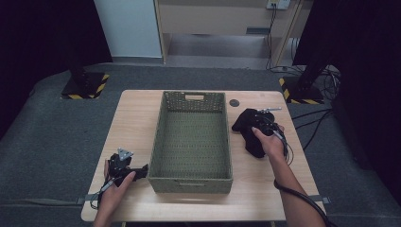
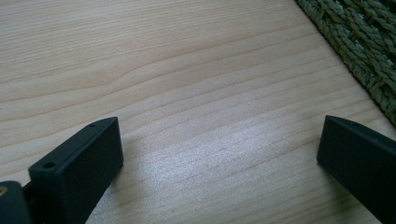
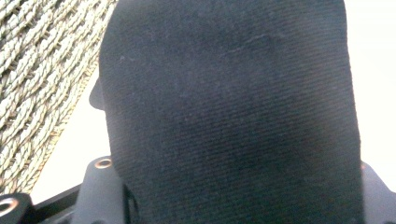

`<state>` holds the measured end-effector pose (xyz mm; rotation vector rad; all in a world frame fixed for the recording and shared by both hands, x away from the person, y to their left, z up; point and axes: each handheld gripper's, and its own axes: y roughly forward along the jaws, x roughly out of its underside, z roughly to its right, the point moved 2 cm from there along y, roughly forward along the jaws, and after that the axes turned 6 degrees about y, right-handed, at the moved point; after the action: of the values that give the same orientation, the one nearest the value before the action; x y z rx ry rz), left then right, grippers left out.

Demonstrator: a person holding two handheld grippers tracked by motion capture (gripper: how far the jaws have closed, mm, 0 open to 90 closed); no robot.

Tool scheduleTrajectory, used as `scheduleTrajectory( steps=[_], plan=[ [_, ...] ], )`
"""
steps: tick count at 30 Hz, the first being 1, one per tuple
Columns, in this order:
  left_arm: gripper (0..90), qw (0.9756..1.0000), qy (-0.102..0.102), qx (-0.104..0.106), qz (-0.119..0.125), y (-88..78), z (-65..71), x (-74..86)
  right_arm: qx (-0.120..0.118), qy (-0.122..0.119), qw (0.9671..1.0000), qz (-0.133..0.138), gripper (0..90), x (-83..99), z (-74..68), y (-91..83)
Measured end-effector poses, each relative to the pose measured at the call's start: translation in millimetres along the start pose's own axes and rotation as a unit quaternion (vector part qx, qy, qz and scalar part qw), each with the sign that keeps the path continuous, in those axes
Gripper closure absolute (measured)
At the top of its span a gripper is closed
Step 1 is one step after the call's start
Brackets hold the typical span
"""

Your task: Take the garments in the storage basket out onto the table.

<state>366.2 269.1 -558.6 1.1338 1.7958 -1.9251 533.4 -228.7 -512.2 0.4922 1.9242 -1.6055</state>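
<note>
A green woven basket [image 1: 191, 183] stands empty in the middle of the wooden table [image 1: 137, 118]. To its right lies a bunched black cloth [image 1: 254, 147]. My right gripper [image 1: 255, 124] sits on top of that cloth, held from behind by a hand. In the right gripper view the black cloth [image 3: 229, 107] bulges up between the two jaw bases and hides the tips, with the basket wall [image 3: 32, 70] at the left. My left gripper [image 1: 142, 170] rests low at the basket's front left corner. It stands open [image 2: 219, 135] over bare wood, the basket [image 2: 369, 51] just beyond it.
A small dark disc [image 1: 234, 102] lies on the table beyond the cloth. Two black stands with yellow-black striped bases [image 1: 85, 87] [image 1: 302, 90] flank the table's far side on the grey floor. Cables trail from both grippers toward the near edge.
</note>
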Motion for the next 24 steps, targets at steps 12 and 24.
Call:
scheduleTrajectory(
  steps=[12,24],
  plan=[
    [0.0,1.0,0.0,0.0,0.0,0.0,0.0,0.0,-0.002,0.0,1.0,0.008,9.6,-2.0,-3.7,-13.5],
    [0.0,1.0,0.0,0.0,0.0,0.0,0.0,0.0,-0.026,0.002,0.9993,0.027,4.9,6.2,-7.7,-43.7]
  ],
)
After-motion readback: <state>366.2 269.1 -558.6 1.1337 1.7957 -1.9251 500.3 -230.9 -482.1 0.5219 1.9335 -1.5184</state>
